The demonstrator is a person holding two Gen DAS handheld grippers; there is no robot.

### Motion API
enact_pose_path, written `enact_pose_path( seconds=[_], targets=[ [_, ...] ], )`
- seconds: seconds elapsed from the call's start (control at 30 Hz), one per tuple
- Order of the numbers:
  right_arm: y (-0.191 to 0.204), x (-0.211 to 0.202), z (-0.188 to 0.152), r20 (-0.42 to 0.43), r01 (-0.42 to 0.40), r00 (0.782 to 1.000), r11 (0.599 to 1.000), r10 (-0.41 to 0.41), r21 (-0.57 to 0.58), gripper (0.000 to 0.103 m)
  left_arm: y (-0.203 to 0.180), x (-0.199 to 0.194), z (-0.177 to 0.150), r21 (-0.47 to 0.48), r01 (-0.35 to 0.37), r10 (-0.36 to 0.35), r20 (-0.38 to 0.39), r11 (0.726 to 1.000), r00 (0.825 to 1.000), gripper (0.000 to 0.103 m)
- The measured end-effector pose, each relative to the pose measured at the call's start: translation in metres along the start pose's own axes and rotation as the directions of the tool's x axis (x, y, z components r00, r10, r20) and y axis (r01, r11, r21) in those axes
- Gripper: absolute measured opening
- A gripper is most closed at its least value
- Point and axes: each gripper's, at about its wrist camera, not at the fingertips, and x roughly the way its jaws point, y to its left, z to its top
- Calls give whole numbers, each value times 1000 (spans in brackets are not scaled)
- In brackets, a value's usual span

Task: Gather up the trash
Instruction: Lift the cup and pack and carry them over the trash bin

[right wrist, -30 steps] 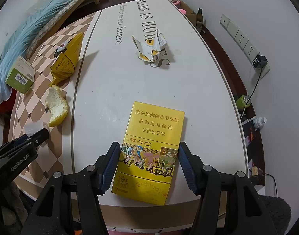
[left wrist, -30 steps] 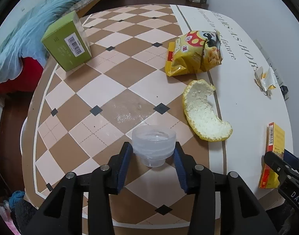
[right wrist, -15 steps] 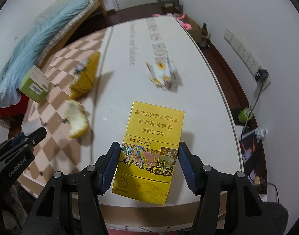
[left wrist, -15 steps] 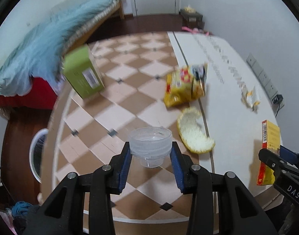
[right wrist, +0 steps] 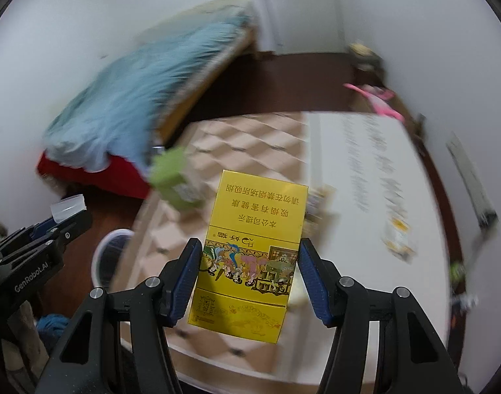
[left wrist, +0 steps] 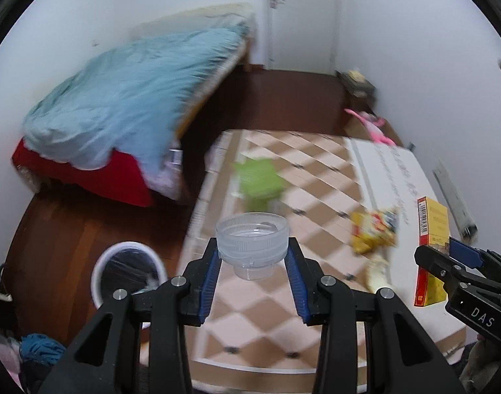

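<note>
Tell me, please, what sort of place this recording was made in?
Most likely a bedroom at home: a bed with a blue quilt, a low table with a checked cover, and a lined waste bin on the wooden floor.

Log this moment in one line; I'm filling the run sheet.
left claw: shut on cup | right claw: shut on box | bin: on floor, left of table

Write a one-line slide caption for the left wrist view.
Left gripper holds a clear plastic cup above the checkered table, white-rimmed trash bin lower left.
</note>
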Motion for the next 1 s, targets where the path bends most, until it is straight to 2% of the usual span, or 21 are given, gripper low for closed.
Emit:
enact_pose_path(
  seconds=[0.13,0.3,0.4,0.57,0.7,0.83,1.0],
  targets=[
    [65,23,17,-9,-84,996,994,83,-75,61,60,-9,6,-56,-69,69,13,996,997,36],
    [150,71,24,-72,-192,981,968,183,-161,61,137,-3,-1,-135,-146,146,-12,980,989,36],
    [201,109,19,-132,-253,964,948,230,-196,61,181,12,-13,-185,-179,171,-57,966,984,36],
    [273,181,5,-267,-348,919,915,290,-202,61,254,55,-41,-287,-203,158,-173,936,972,36],
    [316,247,-13,-386,-390,873,902,299,-184,61,305,102,-66,-377,-199,94,-279,905,956,36],
    [337,295,-24,-464,-402,837,901,291,-161,61,335,138,-83,-446,-180,21,-339,877,940,36],
    [350,350,-33,-540,-408,785,909,302,-84,61,356,179,-103,-571,-87,-163,-373,817,913,36]
  ],
)
